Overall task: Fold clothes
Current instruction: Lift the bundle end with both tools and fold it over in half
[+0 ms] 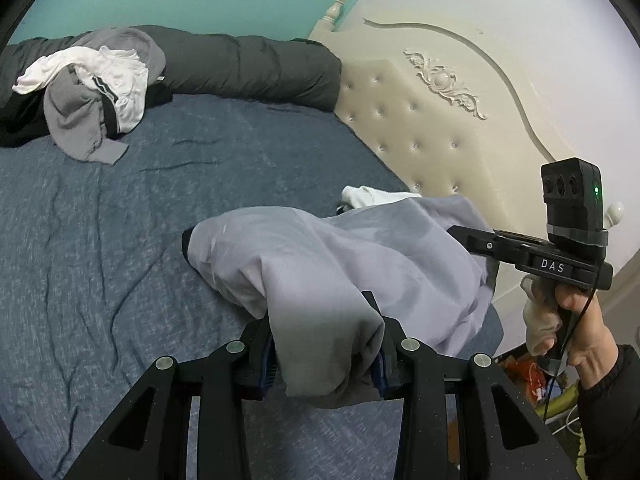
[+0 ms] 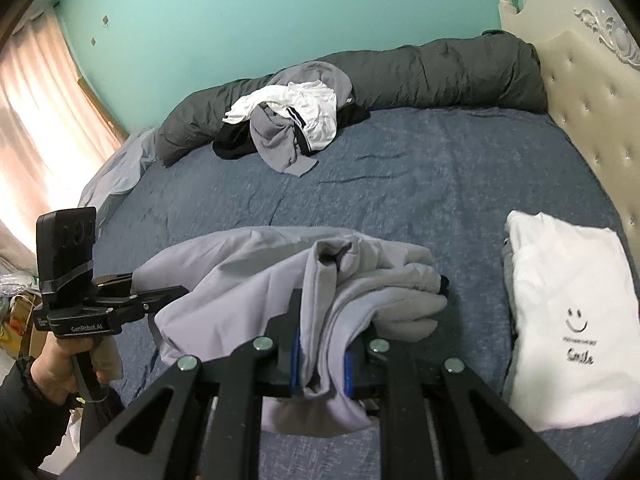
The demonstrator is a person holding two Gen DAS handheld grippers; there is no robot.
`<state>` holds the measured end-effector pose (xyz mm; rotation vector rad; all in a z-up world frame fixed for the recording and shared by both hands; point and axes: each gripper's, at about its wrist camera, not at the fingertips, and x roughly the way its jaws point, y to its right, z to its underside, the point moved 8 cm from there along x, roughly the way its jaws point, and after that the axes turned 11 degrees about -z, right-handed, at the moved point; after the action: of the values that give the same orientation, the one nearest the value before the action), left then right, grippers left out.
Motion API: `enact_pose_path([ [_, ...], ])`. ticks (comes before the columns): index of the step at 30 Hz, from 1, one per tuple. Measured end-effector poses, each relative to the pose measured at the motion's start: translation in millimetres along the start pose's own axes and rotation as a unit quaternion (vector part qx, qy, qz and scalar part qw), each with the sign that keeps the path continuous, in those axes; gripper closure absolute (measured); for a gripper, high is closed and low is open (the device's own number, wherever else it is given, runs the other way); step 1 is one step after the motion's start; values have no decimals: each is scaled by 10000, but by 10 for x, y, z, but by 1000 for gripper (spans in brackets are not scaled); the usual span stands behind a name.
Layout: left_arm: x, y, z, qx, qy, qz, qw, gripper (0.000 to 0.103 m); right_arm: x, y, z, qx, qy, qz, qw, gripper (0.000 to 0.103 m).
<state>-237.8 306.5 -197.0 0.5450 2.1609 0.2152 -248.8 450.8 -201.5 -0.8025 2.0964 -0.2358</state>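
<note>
A light grey garment (image 1: 328,264) hangs bunched between both grippers above the blue bedsheet (image 1: 120,240). My left gripper (image 1: 326,360) is shut on a thick fold of it, cloth draping over its blue pads. My right gripper (image 2: 320,364) is shut on another bunched edge of the same grey garment (image 2: 248,272). The right gripper's body (image 1: 560,256) shows in the left wrist view at the right, held by a hand. The left gripper's body (image 2: 104,304) shows at the left of the right wrist view.
A pile of unfolded white, grey and black clothes (image 2: 288,120) lies at the far side against a rolled dark duvet (image 2: 420,72). A folded white shirt (image 2: 568,320) with a smiley print lies near the padded cream headboard (image 1: 420,120). Clutter sits beside the bed.
</note>
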Motion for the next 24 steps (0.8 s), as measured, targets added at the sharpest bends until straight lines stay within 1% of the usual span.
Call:
enact_pose_path([
  [5, 42, 65, -61, 46, -27, 45, 10000, 64, -66, 73, -82, -85, 26, -7, 10000, 89],
  [9, 54, 113, -131, 65, 50, 25, 10000, 65, -94, 95, -127, -126, 84, 1, 9999, 89],
  [13, 41, 163, -232, 115, 129, 4, 9999, 65, -170, 80, -247, -236, 176, 17, 9996, 90],
  [19, 38, 306, -514, 144, 300, 25, 9994, 65, -326, 125, -498, -396, 255, 128, 9988, 90],
  [24, 86, 575, -903, 266, 539, 56, 9982, 65, -570, 323, -792, -473, 373, 250, 9979, 90],
])
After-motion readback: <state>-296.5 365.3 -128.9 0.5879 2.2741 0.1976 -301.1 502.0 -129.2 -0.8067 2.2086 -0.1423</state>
